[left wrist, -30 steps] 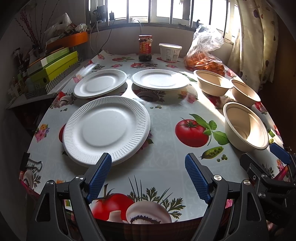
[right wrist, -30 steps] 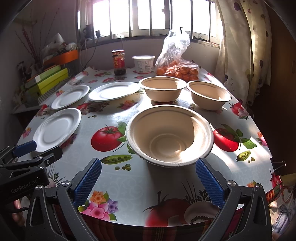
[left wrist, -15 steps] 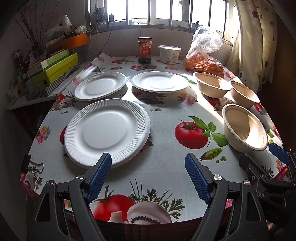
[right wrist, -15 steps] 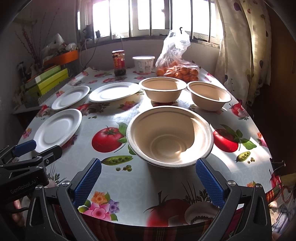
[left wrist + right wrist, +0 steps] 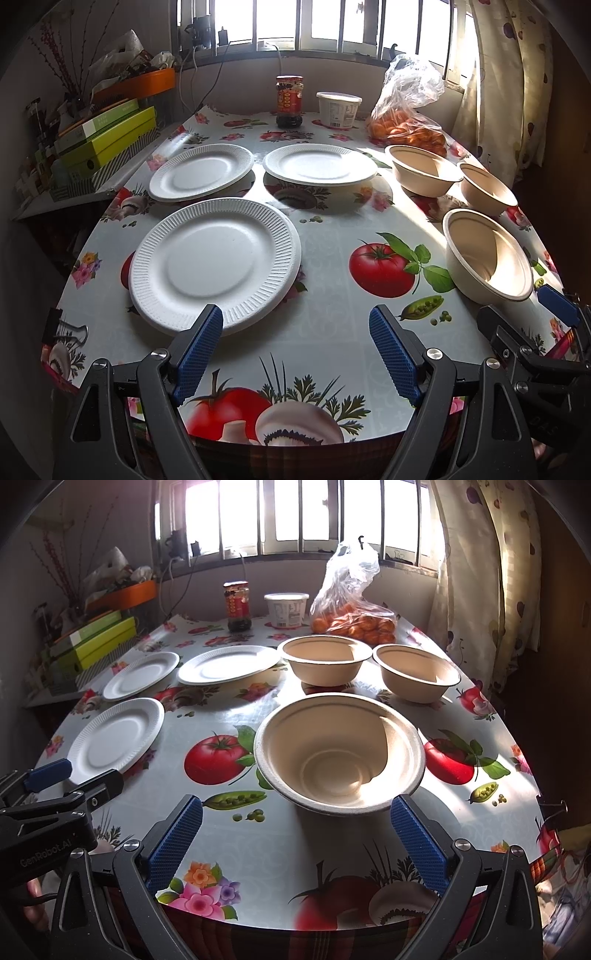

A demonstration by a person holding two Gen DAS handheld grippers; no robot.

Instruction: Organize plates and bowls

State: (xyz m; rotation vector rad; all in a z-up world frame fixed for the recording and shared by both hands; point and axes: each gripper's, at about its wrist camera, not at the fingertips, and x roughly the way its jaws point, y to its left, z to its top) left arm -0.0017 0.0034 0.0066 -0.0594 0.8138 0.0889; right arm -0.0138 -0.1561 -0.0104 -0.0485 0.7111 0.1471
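Little changed since the earlier frame: left gripper [image 5: 295,347] and right gripper [image 5: 295,834] remain spread wide, empty, untouching; nearest plate [image 5: 216,264] at 11 o'clock, nearest bowl [image 5: 338,755] at 12

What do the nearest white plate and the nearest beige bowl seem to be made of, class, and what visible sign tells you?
Nearest plate: probably white foam or moulded paper, matte; its rim is finely ribbed and looks thick.
Nearest bowl: probably pressed plant-fibre pulp, matte beige; it has a dull surface and a moulded stepped wall.
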